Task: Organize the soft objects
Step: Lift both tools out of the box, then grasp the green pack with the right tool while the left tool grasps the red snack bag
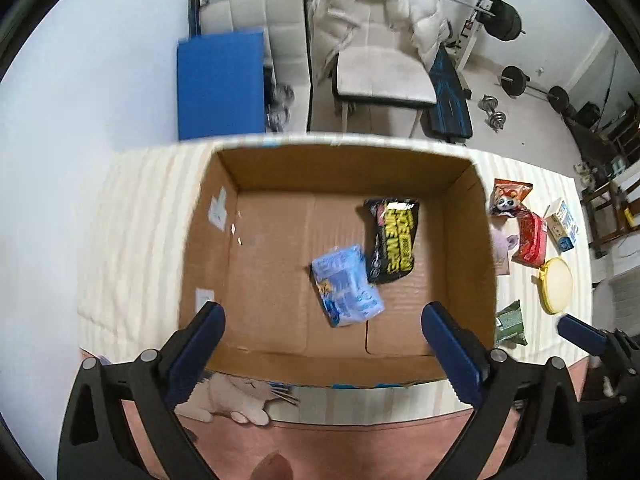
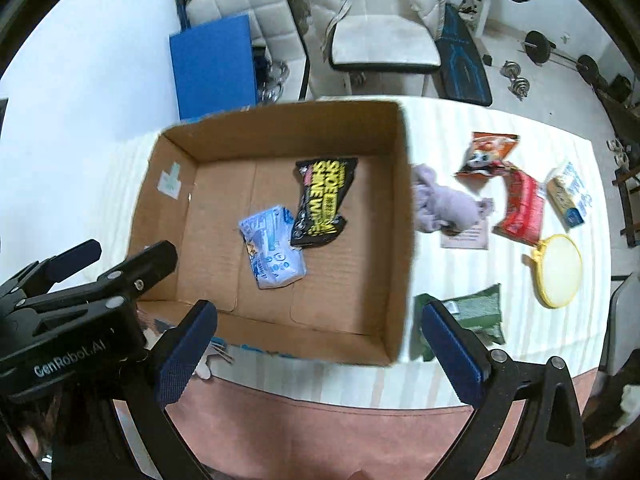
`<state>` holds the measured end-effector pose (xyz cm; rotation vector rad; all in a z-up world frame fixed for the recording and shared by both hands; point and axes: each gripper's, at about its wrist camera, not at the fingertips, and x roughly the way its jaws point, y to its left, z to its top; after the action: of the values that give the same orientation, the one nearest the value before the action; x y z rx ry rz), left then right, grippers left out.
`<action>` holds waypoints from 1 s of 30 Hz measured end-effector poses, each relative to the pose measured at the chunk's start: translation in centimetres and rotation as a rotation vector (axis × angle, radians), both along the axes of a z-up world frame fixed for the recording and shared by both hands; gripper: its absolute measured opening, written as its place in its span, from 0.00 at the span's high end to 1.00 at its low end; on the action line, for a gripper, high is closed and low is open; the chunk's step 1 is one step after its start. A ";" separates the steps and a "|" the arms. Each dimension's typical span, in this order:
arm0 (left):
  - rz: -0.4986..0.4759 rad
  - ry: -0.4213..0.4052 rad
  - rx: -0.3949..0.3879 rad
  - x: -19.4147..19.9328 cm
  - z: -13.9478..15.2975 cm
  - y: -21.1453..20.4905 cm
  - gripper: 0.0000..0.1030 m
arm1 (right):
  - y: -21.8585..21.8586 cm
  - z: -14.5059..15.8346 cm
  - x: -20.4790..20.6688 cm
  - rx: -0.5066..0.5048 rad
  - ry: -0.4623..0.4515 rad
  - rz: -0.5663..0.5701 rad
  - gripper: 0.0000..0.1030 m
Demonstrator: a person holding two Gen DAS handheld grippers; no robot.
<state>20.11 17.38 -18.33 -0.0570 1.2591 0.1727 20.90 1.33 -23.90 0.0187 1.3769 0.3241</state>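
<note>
black pouch (image 2: 324,202) in box, 12 o'clock of blue pack: "SHOE SHINE WIPES" yellow | left gripper (image 2: 74,276) body: "GenRobot.AI" white

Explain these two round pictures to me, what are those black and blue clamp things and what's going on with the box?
They are hand-held grippers, one in each of a person's hands, each with a fisheye camera looking along its fingers. One picture is from the left gripper, the other from the right gripper. Both stand open and hold nothing. Below is an open brown cardboard box holding a light blue soft packet and a black shoe-wipes pack with yellow lettering. A lilac plush toy and other packets lie beside it on the striped cloth.
</note>
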 end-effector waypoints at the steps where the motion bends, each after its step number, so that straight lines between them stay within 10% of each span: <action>1: -0.012 -0.017 0.021 0.0 0.7 -0.9 0.02 | -1.6 0.6 -0.2 0.015 0.001 -0.026 0.00; 6: -0.105 -0.047 0.172 0.9 0.9 -6.4 0.02 | -10.6 -0.6 -0.8 0.089 0.074 -0.273 0.00; 15: -0.184 0.064 0.291 3.8 -5.4 -11.5 0.02 | -19.7 -15.9 -0.7 0.264 0.414 -0.711 0.01; 21: -0.229 0.079 0.309 6.3 -6.1 -14.1 0.02 | -18.4 -20.8 1.2 0.315 0.513 -0.773 0.19; 27: -0.258 0.117 0.135 9.5 -5.7 -17.7 0.02 | -18.4 -21.2 1.4 0.255 0.510 -0.686 0.61; 30: -0.288 0.138 0.066 11.0 -6.3 -20.7 0.02 | -20.1 -19.8 1.3 0.216 0.472 -0.621 0.67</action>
<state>31.13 -3.28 -24.64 0.1956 1.3831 -0.0311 22.21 -18.76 -43.72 0.7263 1.7118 -0.0663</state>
